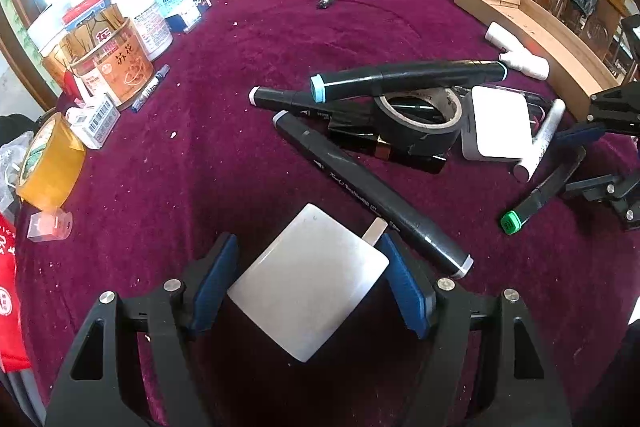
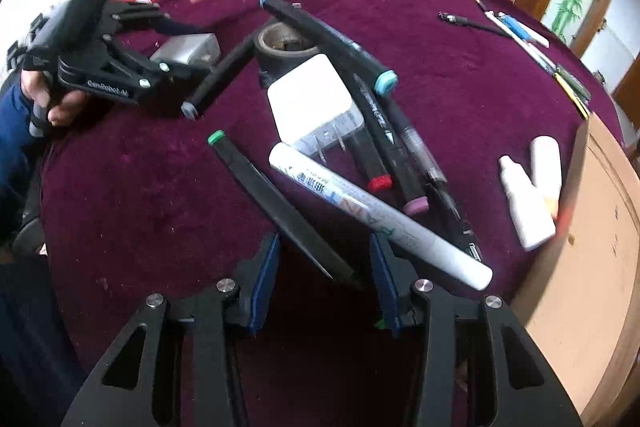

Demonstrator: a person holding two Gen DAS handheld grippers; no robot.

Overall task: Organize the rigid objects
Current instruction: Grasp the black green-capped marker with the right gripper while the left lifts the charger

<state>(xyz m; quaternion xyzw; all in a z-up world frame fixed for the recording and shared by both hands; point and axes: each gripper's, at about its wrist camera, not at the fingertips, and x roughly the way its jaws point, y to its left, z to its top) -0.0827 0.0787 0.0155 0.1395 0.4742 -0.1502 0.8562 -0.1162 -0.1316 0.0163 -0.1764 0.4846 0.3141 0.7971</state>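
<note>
In the left wrist view my left gripper (image 1: pixel 306 243) is shut on a white charger block (image 1: pixel 308 291), its blue pads pressing two opposite corners and its metal prong poking past the right pad. The right wrist view shows the same gripper (image 2: pixel 188 47) at upper left, held by a hand. My right gripper (image 2: pixel 324 241) stands open around the tail of a black marker with a green cap (image 2: pixel 256 183); the pads straddle it with a gap on the right side. From the left wrist view, that marker (image 1: pixel 536 199) runs into the right gripper (image 1: pixel 588 163).
A pile sits mid-table on the maroon cloth: black markers, a black tape roll (image 1: pixel 416 123), a second white charger (image 2: pixel 312 95) and a white marker (image 2: pixel 380 215). A cardboard box (image 2: pixel 580 267) borders the right, with two small white bottles (image 2: pixel 528 195) beside it. Jars, yellow tape and a pink cup line the back.
</note>
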